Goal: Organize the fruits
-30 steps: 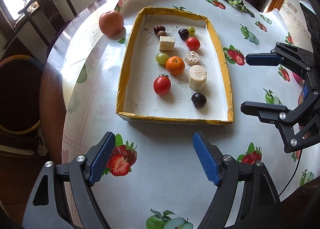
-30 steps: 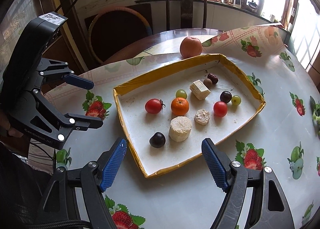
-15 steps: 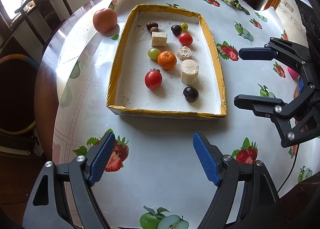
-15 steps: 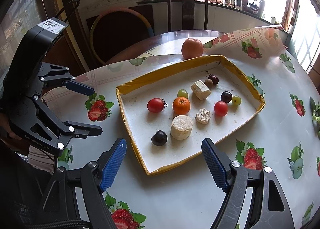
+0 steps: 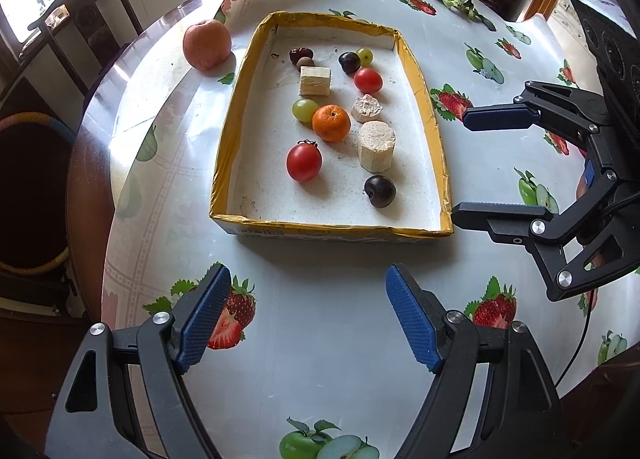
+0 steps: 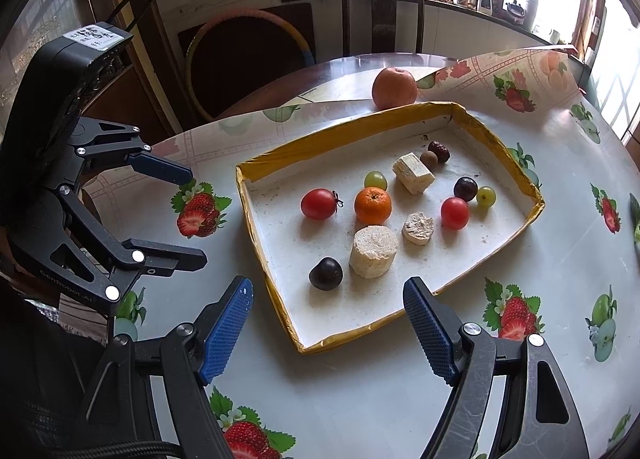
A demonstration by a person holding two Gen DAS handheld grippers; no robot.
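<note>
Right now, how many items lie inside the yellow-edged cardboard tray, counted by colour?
Inside the yellow-edged cardboard tray:
Red tomatoes: 2
Orange mandarin: 1
Green grapes: 2
Dark purple plums: 2
Pale beige chunks: 3
Brown small fruits: 2
Total: 12

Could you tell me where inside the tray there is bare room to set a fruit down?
Free: the tray's left strip beside the tomato, and the near end before the plum. The middle around the orange is crowded.
</note>
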